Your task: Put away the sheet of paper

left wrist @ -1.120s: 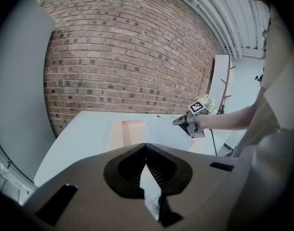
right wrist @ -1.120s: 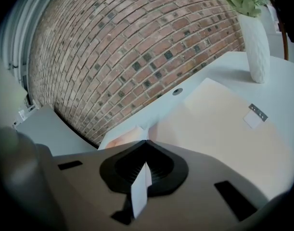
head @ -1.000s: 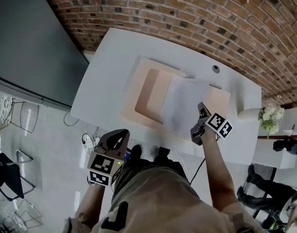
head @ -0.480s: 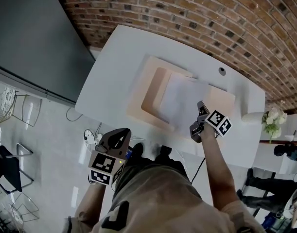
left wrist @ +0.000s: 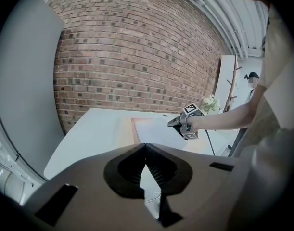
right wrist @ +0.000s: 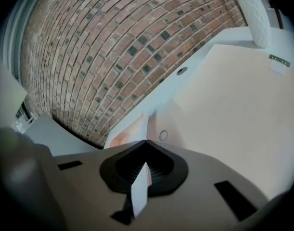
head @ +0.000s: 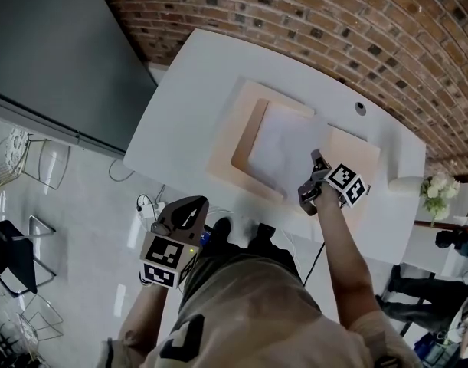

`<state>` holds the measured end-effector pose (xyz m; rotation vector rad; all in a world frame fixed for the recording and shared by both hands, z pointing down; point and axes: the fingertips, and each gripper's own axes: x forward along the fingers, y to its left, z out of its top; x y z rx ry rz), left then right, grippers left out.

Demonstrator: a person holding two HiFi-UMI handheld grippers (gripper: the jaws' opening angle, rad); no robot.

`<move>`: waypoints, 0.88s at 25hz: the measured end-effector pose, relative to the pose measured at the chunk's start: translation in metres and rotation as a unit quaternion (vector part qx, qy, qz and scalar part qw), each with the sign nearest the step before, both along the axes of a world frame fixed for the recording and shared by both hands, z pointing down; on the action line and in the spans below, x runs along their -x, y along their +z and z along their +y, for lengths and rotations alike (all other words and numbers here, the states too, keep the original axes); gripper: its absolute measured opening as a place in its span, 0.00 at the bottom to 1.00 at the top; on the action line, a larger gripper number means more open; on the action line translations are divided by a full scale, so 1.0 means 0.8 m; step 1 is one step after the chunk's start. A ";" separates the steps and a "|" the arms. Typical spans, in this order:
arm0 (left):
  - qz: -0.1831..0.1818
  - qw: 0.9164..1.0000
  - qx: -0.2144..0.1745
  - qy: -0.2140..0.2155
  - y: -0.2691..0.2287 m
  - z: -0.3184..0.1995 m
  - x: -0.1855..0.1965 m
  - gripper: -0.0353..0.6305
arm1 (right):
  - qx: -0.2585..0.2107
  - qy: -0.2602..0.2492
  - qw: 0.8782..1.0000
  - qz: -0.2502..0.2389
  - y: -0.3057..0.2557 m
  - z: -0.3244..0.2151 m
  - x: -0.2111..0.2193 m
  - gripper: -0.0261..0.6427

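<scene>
While the head view looks down on the white table (head: 188,90), a beige folder (head: 227,140) lies open on it with the sheet of paper (head: 283,144) spread across its middle. The right gripper (head: 315,163) reaches over the folder's near edge and meets the paper's near right corner. The left gripper (head: 189,208) is held well apart from the folder, off the table's near edge and close to the person's body.

From the left gripper view, that gripper's jaws are pressed together at the tips with nothing between them. Beyond them the folder lies flat on the table in front of a brick wall (left wrist: 137,57), and the right gripper sits over the folder's right part with the paper beside it.

From the right gripper view, the jaws are clamped on the paper, which shows edge-on as a thin white strip between them. Past the jaws the folder's pale beige surface stretches to the right, with a strip of table and the brick wall beyond the folder.
</scene>
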<state>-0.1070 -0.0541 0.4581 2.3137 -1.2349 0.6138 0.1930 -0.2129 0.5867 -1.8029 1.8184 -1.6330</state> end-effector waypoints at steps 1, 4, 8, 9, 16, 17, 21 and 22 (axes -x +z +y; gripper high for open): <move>-0.001 1.000 0.001 -0.001 0.000 -0.001 0.002 0.07 | 0.000 0.002 1.000 -0.005 0.001 -0.002 0.003 0.07; -0.004 1.000 0.002 -0.005 0.001 -0.006 0.007 0.07 | 0.000 0.002 1.000 -0.021 0.004 -0.009 0.011 0.07; -0.007 1.000 0.006 -0.006 0.004 -0.009 0.010 0.07 | 0.000 -0.004 0.999 -0.034 0.008 -0.015 0.023 0.07; -0.007 1.000 0.007 -0.006 0.004 -0.009 0.010 0.07 | 0.000 -0.004 0.999 -0.038 0.010 -0.016 0.026 0.07; -0.010 1.000 0.013 -0.008 0.006 -0.009 0.015 0.07 | 0.009 0.008 0.998 -0.058 0.019 -0.018 0.037 0.07; -0.011 1.000 0.013 -0.009 0.007 -0.009 0.015 0.07 | 0.010 0.010 0.998 -0.061 0.019 -0.018 0.037 0.07; -0.010 1.000 0.014 -0.007 0.010 -0.009 0.009 0.07 | 0.012 0.025 0.997 -0.073 0.023 -0.017 0.033 0.07; -0.011 1.000 0.014 -0.005 0.010 -0.010 0.008 0.07 | 0.011 0.030 0.997 -0.077 0.024 -0.017 0.033 0.07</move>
